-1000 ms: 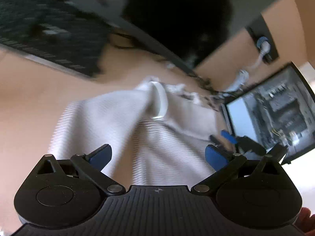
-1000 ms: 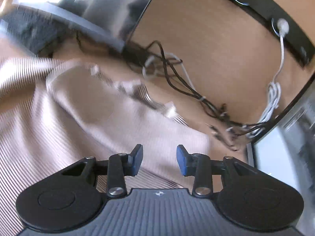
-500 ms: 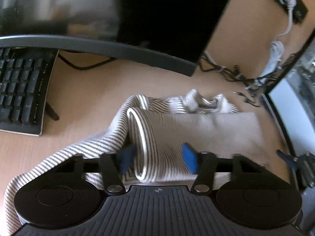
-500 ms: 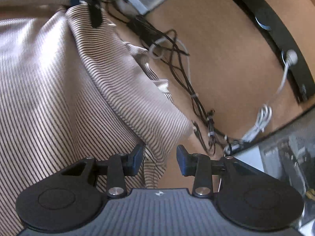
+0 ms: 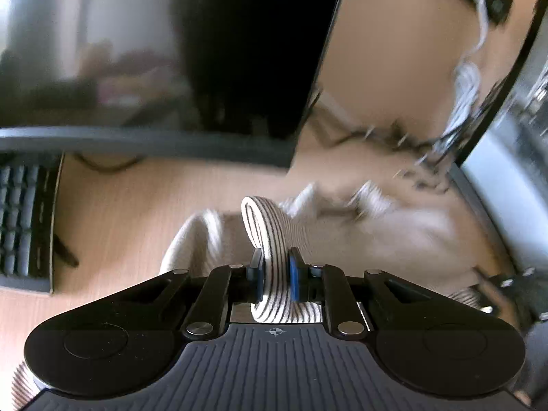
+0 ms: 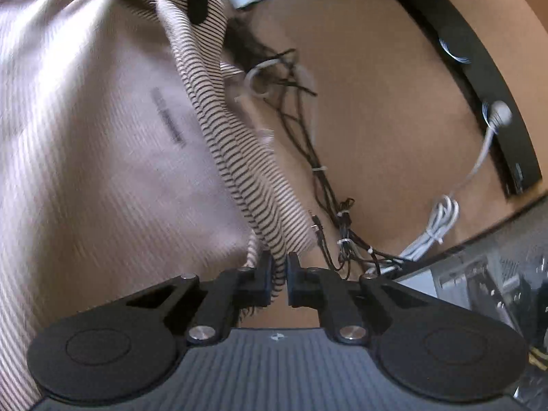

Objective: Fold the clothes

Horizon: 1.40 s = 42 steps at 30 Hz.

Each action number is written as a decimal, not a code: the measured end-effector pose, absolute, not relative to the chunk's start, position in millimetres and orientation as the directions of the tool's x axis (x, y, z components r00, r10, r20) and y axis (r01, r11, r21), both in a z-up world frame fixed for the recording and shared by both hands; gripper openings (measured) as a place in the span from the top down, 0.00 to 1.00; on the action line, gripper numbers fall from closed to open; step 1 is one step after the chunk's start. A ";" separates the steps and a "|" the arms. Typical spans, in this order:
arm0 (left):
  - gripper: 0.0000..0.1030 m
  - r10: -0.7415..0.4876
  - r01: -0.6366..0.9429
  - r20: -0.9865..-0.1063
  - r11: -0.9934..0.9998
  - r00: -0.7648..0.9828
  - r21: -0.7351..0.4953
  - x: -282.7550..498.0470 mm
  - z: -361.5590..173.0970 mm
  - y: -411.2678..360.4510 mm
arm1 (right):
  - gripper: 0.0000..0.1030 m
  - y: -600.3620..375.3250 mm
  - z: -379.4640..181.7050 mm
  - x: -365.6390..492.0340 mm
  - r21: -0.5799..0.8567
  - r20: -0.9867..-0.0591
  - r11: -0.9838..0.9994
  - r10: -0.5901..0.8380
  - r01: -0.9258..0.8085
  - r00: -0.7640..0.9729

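Left gripper and right gripper each pinch the striped garment's folded edge, jaws nearly closed.

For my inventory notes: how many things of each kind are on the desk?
Striped garment: 1
Keyboard: 1
Monitor: 1
Computer case: 1
Cable bundles: 2, one dark, one white
Total: 6

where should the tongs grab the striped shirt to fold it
Grip the shirt by its thick folded edge, coming in from the near side along the desk. The fold stands up as a firm ridge, as both the left tongs and right tongs now pinch it.
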<state>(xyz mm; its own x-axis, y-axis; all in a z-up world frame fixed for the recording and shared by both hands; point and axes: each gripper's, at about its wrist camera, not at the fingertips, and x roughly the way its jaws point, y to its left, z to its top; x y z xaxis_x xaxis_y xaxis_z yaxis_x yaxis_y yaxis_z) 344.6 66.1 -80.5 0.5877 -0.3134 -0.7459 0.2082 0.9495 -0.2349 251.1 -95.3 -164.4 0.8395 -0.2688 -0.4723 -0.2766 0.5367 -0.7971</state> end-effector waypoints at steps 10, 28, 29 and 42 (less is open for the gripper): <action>0.36 -0.464 0.142 -0.677 0.868 0.572 -0.476 299.4 -41.7 160.0 | 0.78 -89.3 -98.7 249.5 -0.497 -0.583 0.847 -0.167 -0.187 0.795; 0.08 -0.277 -0.072 -0.656 0.889 0.702 -0.453 190.4 -1.5 353.7 | 0.65 97.4 -129.0 274.9 0.703 -0.639 0.711 0.651 -0.031 0.410; 0.08 -0.277 -0.073 -0.654 0.888 0.703 -0.454 188.3 -1.8 353.8 | 0.65 103.8 -129.2 274.8 0.696 -0.637 0.717 0.646 -0.046 0.420; 0.04 -0.421 0.060 -0.606 0.850 0.675 -0.524 208.2 -2.6 306.9 | 1.00 10.0 -3.8 286.9 0.303 -0.569 0.941 0.306 -0.151 0.763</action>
